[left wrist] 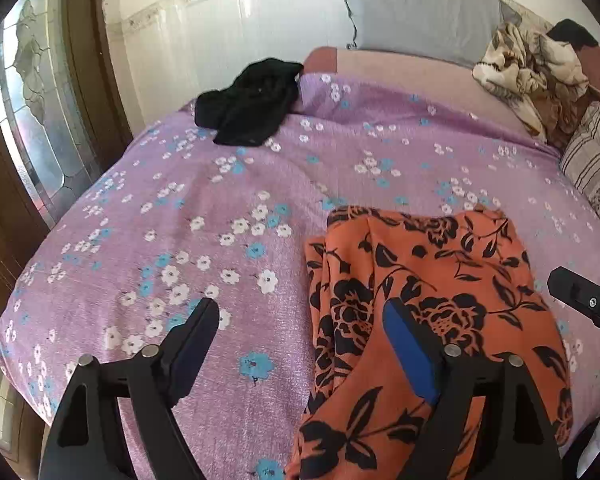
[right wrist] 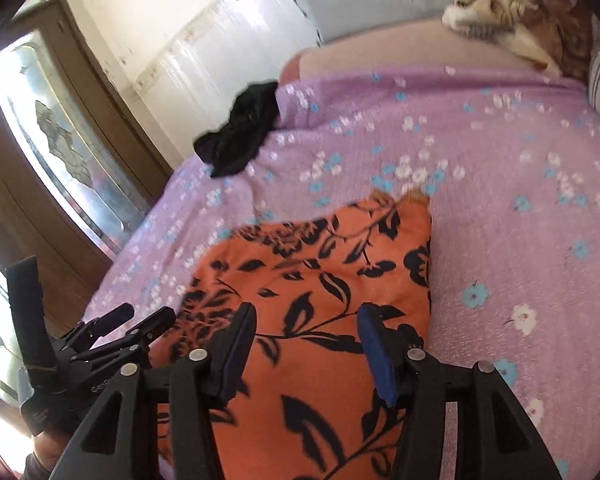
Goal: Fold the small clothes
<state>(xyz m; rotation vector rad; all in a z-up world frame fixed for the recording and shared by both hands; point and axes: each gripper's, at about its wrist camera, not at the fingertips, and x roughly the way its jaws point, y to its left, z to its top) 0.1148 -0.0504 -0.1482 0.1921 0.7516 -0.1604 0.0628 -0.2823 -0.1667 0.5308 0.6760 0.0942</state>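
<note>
**A:** Left wrist view: left gripper [left wrist: 300,336] gapes wide, empty, angled down beside the orange floral garment [left wrist: 432,300] at the bed's [left wrist: 180,220] near edge.

**B:** Right gripper [right wrist: 306,340] hangs half-open over it, pinching nothing. Risk: that loose fold could slump open; black garment [left wrist: 248,108] waits at the far-left corner.

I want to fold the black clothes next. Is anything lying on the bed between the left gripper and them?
Nothing visible does. Between the left gripper and the black clothes there is only bare purple bedspread. The orange flowered garment lies off to the right of that path.
</note>
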